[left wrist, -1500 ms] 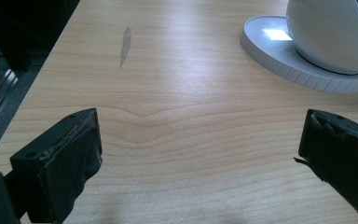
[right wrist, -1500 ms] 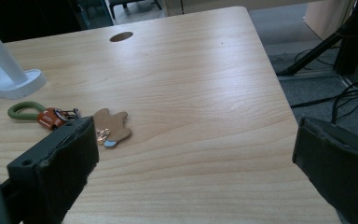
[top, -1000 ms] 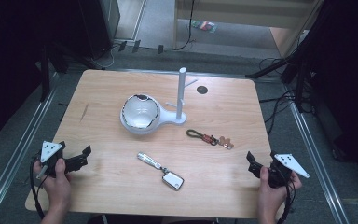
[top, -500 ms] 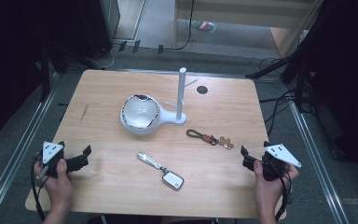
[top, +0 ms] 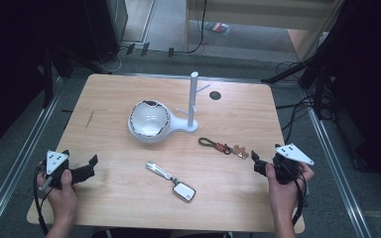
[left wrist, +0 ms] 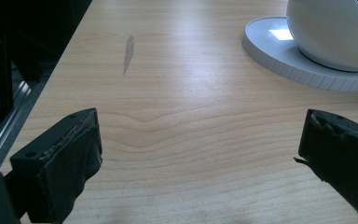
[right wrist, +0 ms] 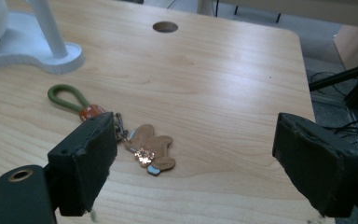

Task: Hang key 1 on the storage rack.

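A white bowl (top: 149,119) sits on a white stand whose upright post (top: 193,99) has small pegs. A keychain (top: 223,146) with a green loop (right wrist: 65,100) and a brown figure (right wrist: 149,151) lies right of centre. A silver key fob (top: 183,191) on a strap lies near the front. My right gripper (top: 256,164) hovers just right of the keychain, open. Its jaws have just narrowed a little, and below and beyond them (right wrist: 198,149) lies the table with the brown figure by the left jaw. My left gripper (top: 90,167) stands open at the front left over bare wood (left wrist: 200,149).
The wooden table (top: 104,99) has a round cable hole (top: 215,95) at the back and a dark streak (top: 89,119) on the left. Metal rails run along both sides on the floor. Cables lie on the floor to the right. The stand's base (left wrist: 298,60) lies ahead of the left gripper.
My right gripper has moved inward from the table's right edge toward the keychain and risen slightly. The left gripper and the objects have stayed put.
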Demonstrator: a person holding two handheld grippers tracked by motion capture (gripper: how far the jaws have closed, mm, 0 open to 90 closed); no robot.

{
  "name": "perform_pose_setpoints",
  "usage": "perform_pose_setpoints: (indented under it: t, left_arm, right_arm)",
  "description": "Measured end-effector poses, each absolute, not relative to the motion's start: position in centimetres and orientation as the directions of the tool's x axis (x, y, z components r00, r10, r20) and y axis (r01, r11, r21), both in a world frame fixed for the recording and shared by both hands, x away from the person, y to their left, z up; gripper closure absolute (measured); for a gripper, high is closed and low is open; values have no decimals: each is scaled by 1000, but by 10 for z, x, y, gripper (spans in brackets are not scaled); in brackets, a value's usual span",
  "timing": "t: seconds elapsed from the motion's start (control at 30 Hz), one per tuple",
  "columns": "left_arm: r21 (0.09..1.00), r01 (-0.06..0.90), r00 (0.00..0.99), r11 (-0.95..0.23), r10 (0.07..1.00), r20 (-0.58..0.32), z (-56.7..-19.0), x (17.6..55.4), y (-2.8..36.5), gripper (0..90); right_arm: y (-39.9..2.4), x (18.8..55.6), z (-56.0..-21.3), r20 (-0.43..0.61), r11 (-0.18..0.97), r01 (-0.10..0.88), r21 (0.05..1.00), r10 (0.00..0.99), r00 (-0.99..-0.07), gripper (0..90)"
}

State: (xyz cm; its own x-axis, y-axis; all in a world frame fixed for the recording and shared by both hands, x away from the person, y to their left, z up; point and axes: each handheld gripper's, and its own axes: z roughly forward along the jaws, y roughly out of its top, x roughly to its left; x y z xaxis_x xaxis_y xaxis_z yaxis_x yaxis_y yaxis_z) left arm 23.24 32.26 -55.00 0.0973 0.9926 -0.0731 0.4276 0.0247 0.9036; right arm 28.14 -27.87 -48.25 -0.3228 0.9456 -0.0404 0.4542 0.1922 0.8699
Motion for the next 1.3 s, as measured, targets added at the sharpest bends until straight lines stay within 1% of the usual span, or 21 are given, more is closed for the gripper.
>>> perform_pose_setpoints:
  t: [0.07,0.13,0.2,0.4,0.63,0.7,0.73,0.77,0.9,1.03,1.3]
  left_arm:
    - [903,428,96,24,993,-72,-550,232,322,0]
    - [904,427,97,21,993,-69,-550,232,322,0]
    - [906,424,94,20,993,-66,-550,232,322,0]
    - [905,425,93,18,994,-63,-550,231,322,0]
    - [907,421,97,23,993,-70,-550,231,323,0]
    - [906,422,98,23,993,-70,-550,231,323,0]
    - [906,422,98,23,993,-70,-550,231,323,0]
    - [905,424,98,24,993,-72,-550,231,323,0]
    - [905,425,98,23,993,-71,-550,231,323,0]
    - [905,425,99,23,993,-72,-550,231,323,0]
    - [906,422,101,21,992,-70,-550,231,323,0]
  right_arm:
    - [-278,282,-482,-41,199,465,863,944,-328,139]
    - [-277,285,-480,-39,223,485,846,932,-361,139]
    - [-275,287,-480,-42,234,489,841,927,-372,140]
    - [-272,290,-474,-64,260,489,833,923,-380,142]
    - [-271,299,-465,-63,268,492,828,917,-393,176]
    - [-267,305,-463,-71,305,512,803,902,-425,181]
    - [-267,305,-463,-71,305,512,803,902,-425,181]
    - [-262,310,-462,-92,342,531,775,893,-442,177]
    - [-256,316,-462,-111,384,551,741,879,-463,170]
    - [-253,320,-461,-105,396,557,730,870,-481,172]
    - [-248,332,-452,-124,438,552,710,848,-515,179]
